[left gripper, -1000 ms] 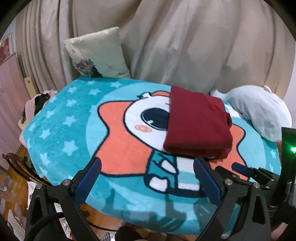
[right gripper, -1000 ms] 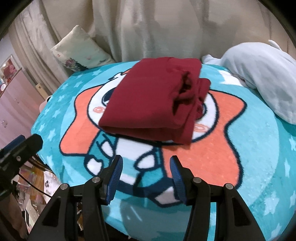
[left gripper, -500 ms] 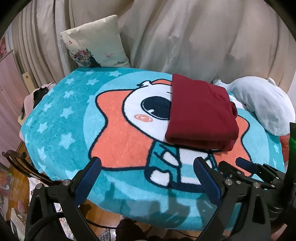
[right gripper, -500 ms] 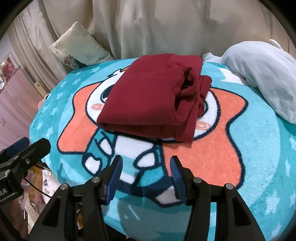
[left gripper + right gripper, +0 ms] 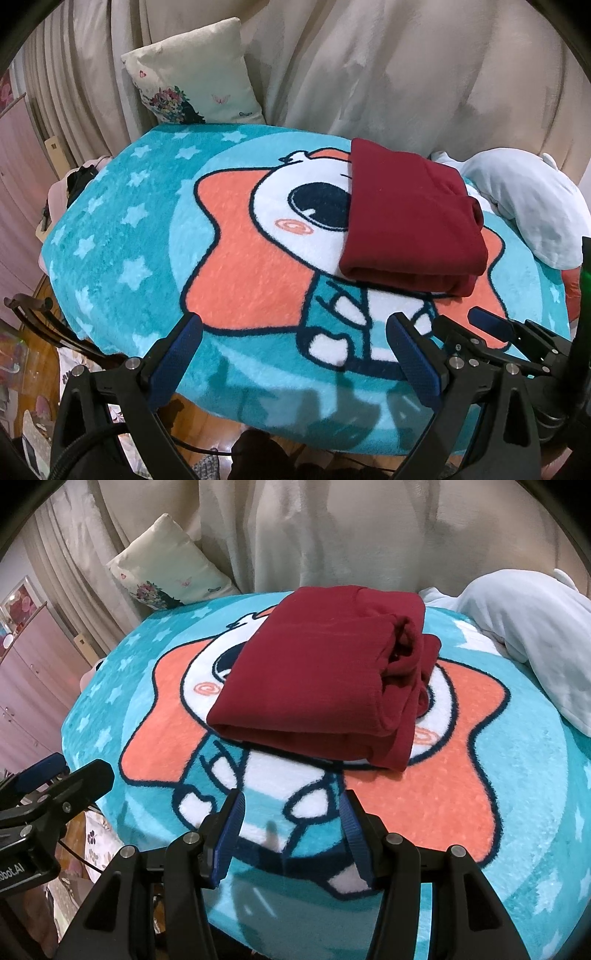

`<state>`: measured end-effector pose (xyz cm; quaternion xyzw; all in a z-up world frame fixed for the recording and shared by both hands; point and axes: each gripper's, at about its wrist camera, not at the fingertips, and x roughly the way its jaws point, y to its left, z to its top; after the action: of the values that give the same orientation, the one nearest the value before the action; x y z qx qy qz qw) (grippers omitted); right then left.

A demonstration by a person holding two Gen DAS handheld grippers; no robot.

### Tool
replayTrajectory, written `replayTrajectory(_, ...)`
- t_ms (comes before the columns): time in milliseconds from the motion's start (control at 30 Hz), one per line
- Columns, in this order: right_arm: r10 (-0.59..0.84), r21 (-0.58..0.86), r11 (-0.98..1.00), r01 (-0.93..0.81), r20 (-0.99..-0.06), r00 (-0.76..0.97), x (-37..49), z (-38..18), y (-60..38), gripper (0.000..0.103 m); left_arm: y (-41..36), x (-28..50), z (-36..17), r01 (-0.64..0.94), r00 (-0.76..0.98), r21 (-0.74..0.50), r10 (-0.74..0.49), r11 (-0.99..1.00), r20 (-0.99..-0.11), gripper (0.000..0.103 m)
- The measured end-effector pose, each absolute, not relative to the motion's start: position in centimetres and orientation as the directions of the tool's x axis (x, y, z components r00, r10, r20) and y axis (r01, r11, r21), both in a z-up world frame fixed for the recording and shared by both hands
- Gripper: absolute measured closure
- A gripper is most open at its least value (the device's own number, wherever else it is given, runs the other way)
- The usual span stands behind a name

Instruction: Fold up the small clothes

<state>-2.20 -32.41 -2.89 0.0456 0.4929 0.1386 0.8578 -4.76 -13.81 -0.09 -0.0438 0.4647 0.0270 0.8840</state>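
Note:
A dark red garment (image 5: 406, 218) lies folded into a thick rectangle on the teal cartoon blanket (image 5: 147, 229). It also shows in the right wrist view (image 5: 325, 675), with bunched layers on its right side. My left gripper (image 5: 295, 350) is open and empty, above the blanket's near edge, short of the garment. My right gripper (image 5: 291, 827) is open and empty, just in front of the garment's near fold. The right gripper's fingers (image 5: 491, 325) show at the lower right of the left wrist view.
A pale blue plush (image 5: 524, 635) lies at the right of the blanket. A cream flowered cushion (image 5: 192, 88) leans on the beige drape (image 5: 406, 66) behind. Pink cabinets (image 5: 29, 672) and floor clutter (image 5: 22, 369) stand to the left, below the blanket's edge.
Both views have drawn slightly closer and higher over the blanket. The garment has not moved. Both grippers stay open.

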Motion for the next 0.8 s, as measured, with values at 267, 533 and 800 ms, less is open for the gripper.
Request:
replayTrajectory(267,0.284,0.217,0.957,-0.191,-0.834,0.473,-2.08,-2.97,-32.4,0.045,-13.93,-4.69,-0.16,-0.08,0.563,-0.051,0.003,0.996,-0.826,0.004)
replayTrajectory(533,0.283,0.217,0.957,-0.19,-0.835,0.471,-1.86,-3.07,-32.48,0.045,-14.04,-4.47,-0.29,-0.077,0.56,-0.053,-0.001,0.996,-0.829,0.004)
replayTrajectory(800,0.281,0.219,0.958,-0.183,-0.837,0.47,-1.24,-3.32,-32.83,0.045,-14.1,-3.94,-0.66,-0.071,0.553,-0.059,-0.01,0.996,-0.833,0.004)
